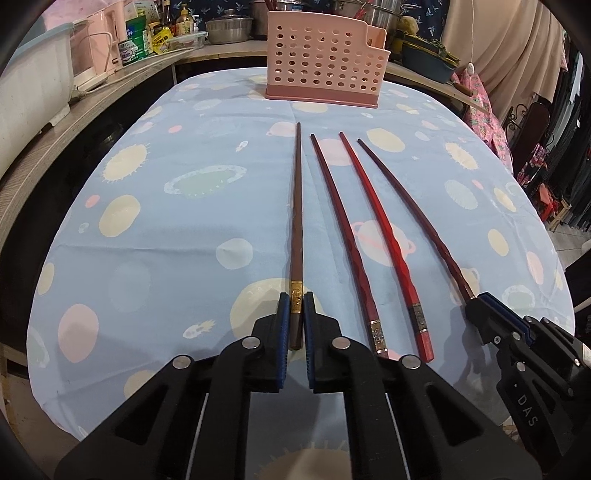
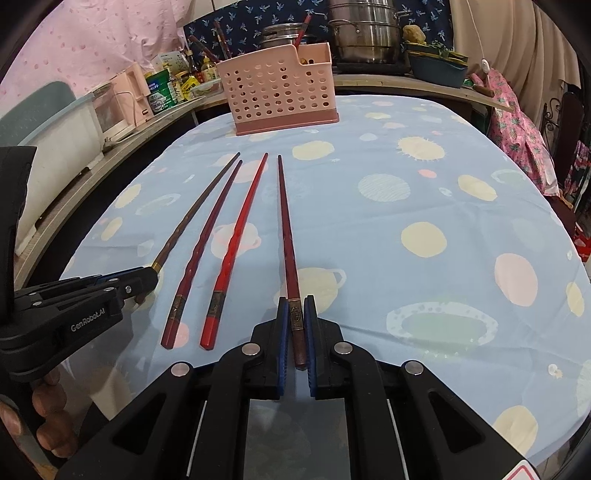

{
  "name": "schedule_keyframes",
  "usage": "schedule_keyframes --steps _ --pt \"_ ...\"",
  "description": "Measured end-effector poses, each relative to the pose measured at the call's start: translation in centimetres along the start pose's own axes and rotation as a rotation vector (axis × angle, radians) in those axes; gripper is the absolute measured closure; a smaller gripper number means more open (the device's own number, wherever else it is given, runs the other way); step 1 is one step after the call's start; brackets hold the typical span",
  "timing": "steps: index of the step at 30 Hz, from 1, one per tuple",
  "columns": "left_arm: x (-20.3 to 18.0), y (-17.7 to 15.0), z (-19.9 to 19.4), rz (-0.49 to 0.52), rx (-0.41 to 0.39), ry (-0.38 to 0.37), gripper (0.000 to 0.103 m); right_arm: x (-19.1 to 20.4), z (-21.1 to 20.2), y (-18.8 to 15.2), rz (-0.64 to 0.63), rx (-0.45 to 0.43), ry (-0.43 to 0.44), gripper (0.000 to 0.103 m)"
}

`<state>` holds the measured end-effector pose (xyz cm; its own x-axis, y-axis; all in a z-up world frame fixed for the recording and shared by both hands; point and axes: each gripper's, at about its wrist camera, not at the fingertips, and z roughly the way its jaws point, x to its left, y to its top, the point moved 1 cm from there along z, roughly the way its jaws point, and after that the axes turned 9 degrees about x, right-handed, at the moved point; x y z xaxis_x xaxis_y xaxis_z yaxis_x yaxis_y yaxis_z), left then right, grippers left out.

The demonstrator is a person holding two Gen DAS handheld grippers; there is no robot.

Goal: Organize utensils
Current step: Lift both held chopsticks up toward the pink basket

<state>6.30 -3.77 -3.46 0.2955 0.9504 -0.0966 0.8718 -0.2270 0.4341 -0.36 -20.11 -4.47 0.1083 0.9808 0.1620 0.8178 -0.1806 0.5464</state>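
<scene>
Several long chopsticks lie side by side on the blue patterned tablecloth (image 1: pixel 166 240), tips toward a pink perforated utensil basket (image 1: pixel 325 59) at the far edge. My left gripper (image 1: pixel 296 299) is shut on the brown chopstick (image 1: pixel 297 206), the leftmost one, at its gold band. My right gripper (image 2: pixel 296 301) is shut on the dark red chopstick (image 2: pixel 285 229), the rightmost one. Between them lie a dark red chopstick (image 1: pixel 343 229) and a bright red chopstick (image 1: pixel 380 232). The basket (image 2: pixel 277 92) also shows in the right wrist view, as does the left gripper (image 2: pixel 147 277).
A wooden counter (image 1: pixel 92 107) runs along the left and back with a white tub (image 1: pixel 29 92), bottles, containers and steel pots (image 2: pixel 365 33). A blue basin (image 2: pixel 439 70) sits at the back right. Clothes hang at the right.
</scene>
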Motion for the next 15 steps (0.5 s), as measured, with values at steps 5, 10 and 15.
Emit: schedule_keyframes --steps 5,10,15 --pt "0.2 0.3 -1.3 -0.009 -0.019 -0.014 0.096 0.2 -1.3 0.4 -0.005 -0.027 0.013 0.095" --pt "0.4 0.9 -3.0 -0.022 -0.050 -0.029 0.096 0.3 -3.2 1.3 -0.004 -0.081 0.027 0.096" --pt "0.8 2.1 -5.7 -0.037 -0.104 -0.051 0.096 -0.3 -5.4 3.0 0.025 -0.136 0.052 0.096"
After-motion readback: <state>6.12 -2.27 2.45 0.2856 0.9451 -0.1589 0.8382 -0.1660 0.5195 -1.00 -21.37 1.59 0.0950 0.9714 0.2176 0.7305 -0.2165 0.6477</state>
